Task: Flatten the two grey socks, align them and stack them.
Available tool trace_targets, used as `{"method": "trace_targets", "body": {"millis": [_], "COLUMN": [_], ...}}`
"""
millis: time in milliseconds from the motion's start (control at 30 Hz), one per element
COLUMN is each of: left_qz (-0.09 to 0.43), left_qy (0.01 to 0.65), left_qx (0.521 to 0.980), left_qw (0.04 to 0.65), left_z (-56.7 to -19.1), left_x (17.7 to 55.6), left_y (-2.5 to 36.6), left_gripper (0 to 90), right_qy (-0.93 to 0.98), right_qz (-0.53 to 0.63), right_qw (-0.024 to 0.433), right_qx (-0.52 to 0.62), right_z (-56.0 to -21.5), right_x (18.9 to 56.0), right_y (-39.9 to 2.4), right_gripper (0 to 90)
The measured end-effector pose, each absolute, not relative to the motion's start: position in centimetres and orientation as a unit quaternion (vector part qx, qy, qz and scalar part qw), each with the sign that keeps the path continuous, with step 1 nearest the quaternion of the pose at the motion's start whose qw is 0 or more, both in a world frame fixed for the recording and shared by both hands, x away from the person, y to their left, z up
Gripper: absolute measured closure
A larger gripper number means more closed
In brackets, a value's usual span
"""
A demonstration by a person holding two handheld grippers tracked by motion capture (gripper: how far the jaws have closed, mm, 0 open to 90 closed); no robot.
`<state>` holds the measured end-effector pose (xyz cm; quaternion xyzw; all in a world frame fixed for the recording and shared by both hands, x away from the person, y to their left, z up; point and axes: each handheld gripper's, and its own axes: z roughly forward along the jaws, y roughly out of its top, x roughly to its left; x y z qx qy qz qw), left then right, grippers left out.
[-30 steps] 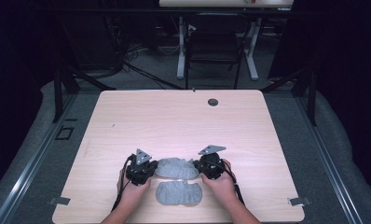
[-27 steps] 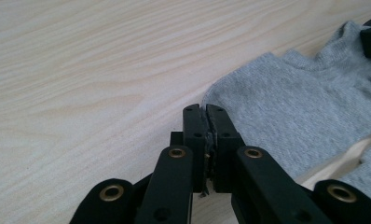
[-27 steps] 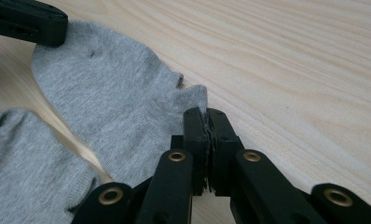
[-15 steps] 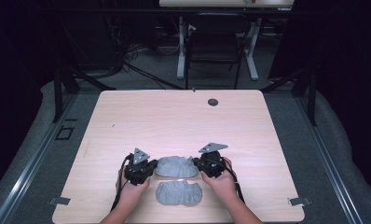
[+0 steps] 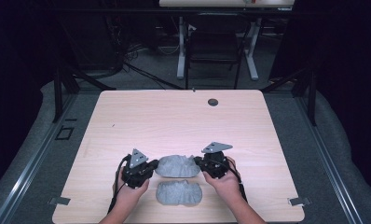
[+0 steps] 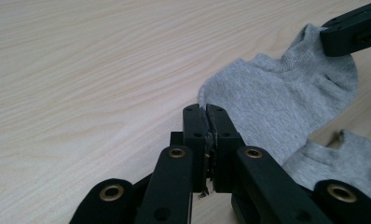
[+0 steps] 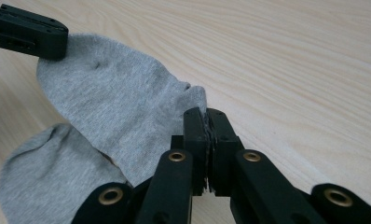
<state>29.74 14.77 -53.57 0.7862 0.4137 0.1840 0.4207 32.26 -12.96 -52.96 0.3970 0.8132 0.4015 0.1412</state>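
High view shows we've just lifted the far sock (image 5: 175, 166) a bit off the table (image 5: 174, 121), left gripper (image 5: 150, 169) and right gripper (image 5: 198, 163) each pinching an end, jaws pressed tight on fabric. Near sock (image 5: 179, 192) lies flat below it. Looks like we're ready to stack them, probably.

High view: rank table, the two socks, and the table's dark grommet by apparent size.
1. Table, by far the largest.
2. Far sock and near sock: they look alike, and the far one is pinched at both ends, so no ranking.
3. Grommet, smallest.
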Motion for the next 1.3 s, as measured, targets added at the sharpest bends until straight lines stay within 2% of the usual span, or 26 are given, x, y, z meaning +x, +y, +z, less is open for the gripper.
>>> {"method": "trace_targets", "body": {"millis": [533,1300], "left_qz": [0.172,0.152], "left_qy": [0.403,0.387], "left_qx": [0.788,0.808], "left_qw": [0.433,0.416], "left_z": [-53.1,-54.2], "left_x": [27.6,24.3], "left_y": [15.3,15.2], "left_gripper": [87.8,87.7], "right_qy": [0.820,0.830], "right_qz": [0.403,0.401], "right_qw": [0.140,0.115], "right_qx": [0.382,0.370], "right_z": [-51.9,-53.0], "right_x": [30.4,26.8], "right_y": [-13.7,-14.0], "right_gripper": [87.8,87.8]}}
